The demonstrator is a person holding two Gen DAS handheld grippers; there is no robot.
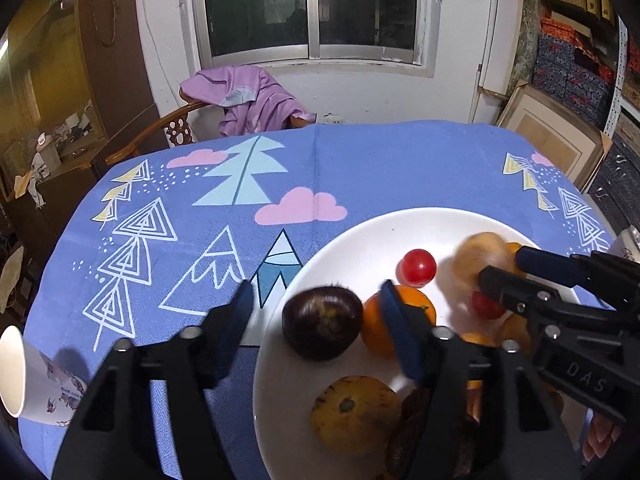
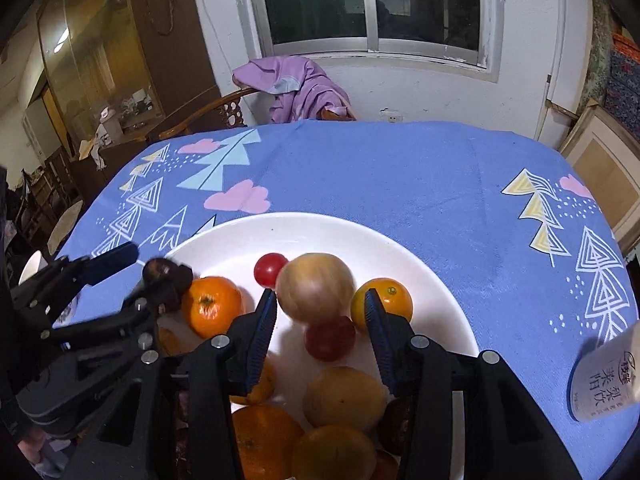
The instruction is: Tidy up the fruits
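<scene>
A white plate (image 1: 360, 232) (image 2: 320, 232) on the blue tablecloth holds several fruits. My left gripper (image 1: 316, 320) (image 2: 148, 270) is open over the plate's left side. A dark purple fruit (image 1: 320, 322) lies between its fingers with a gap to the left pad. An orange (image 1: 372, 328) (image 2: 212, 308) sits behind its right finger. My right gripper (image 2: 320, 320) (image 1: 500, 266) is open. A pale round fruit (image 2: 314, 288) (image 1: 480, 256), blurred, sits at its fingertips without being pressed. Around it are a cherry tomato (image 1: 417, 267) (image 2: 270, 269), a red tomato (image 2: 330, 338) and another orange (image 2: 390, 300).
A paper cup (image 1: 24, 376) lies on its side at the table's left edge. A printed bottle (image 2: 604, 380) stands at the right. A chair draped with purple cloth (image 1: 248, 100) is beyond the far edge. More oranges and a yellowish fruit (image 1: 356, 412) fill the plate's near side.
</scene>
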